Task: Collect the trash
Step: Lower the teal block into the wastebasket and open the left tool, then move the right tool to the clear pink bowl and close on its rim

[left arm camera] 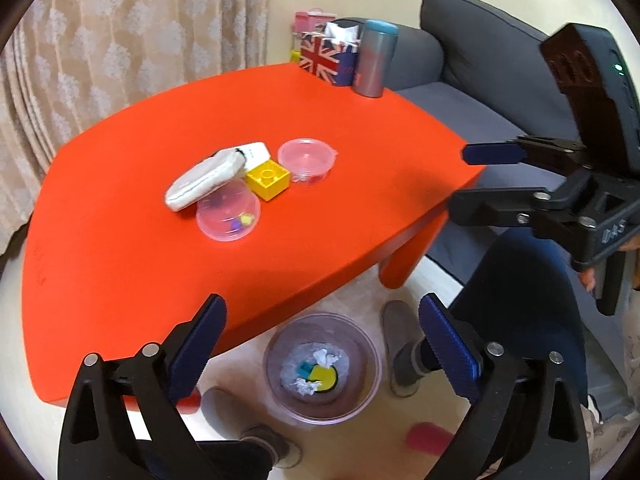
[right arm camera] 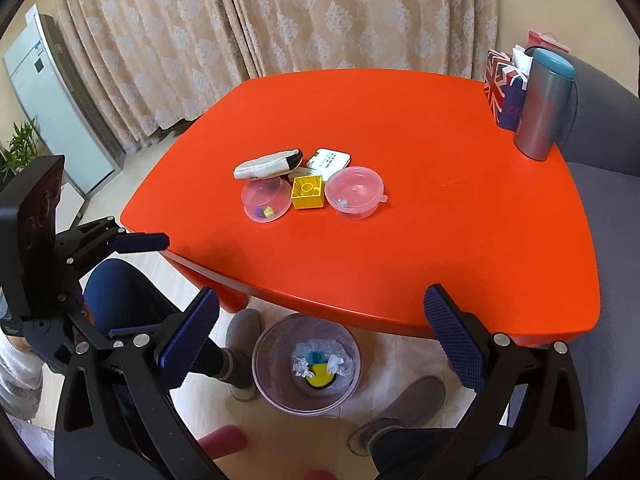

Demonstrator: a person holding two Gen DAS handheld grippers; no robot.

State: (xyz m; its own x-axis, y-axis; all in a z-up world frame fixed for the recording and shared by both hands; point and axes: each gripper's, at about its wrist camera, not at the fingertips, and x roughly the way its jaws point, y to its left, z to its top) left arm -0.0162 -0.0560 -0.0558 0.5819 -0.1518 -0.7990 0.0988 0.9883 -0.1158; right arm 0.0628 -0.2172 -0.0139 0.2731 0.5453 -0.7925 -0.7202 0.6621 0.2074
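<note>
Left wrist view: the left gripper (left arm camera: 320, 344) hangs above the bin (left arm camera: 322, 368) on the floor, fingers spread and empty; crumpled paper (left arm camera: 325, 358) already lies inside. The right gripper (left arm camera: 476, 176), also spread, waits beside the orange worktop (left arm camera: 120, 240).

Right wrist view: only here is the white card (right arm camera: 329, 160) behind the yellow block (right arm camera: 307, 192) clear. Probably between pickups; next, choose remaining trash among the lidded cups (right arm camera: 354, 193)
</note>
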